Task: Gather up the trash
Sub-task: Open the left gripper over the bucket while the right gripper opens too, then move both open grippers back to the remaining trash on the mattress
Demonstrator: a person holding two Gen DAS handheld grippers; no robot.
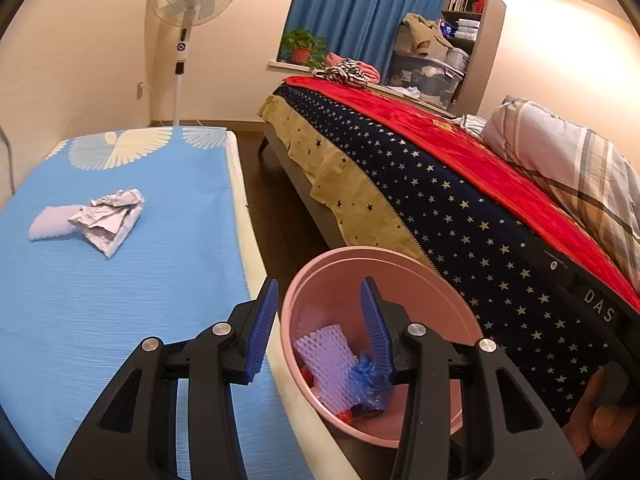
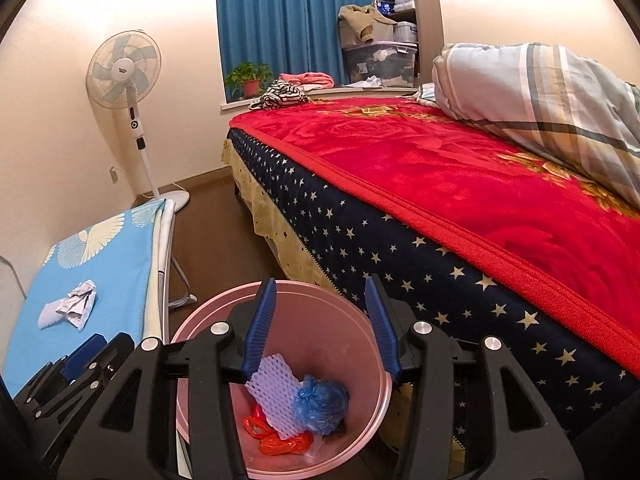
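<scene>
The crumpled paper (image 1: 110,220) is what's left, sitting on the blue table (image 1: 120,320) and touching a pale foam piece (image 1: 50,222) on its left. You'll want to come in over the paper's bulky middle with your left gripper (image 1: 318,326) and squeeze the whole wad so it doesn't unfold or slip out. That gripper has its jaws apart and empty, hanging over the table edge and the pink bin (image 2: 312,464), so the paper is well ahead and off to its left. Your right gripper (image 2: 320,328) is also spread open, holding nothing, right above the bin, where foam netting (image 2: 276,396), a blue bag (image 2: 320,402) and red plastic (image 2: 276,440) already sit.
</scene>
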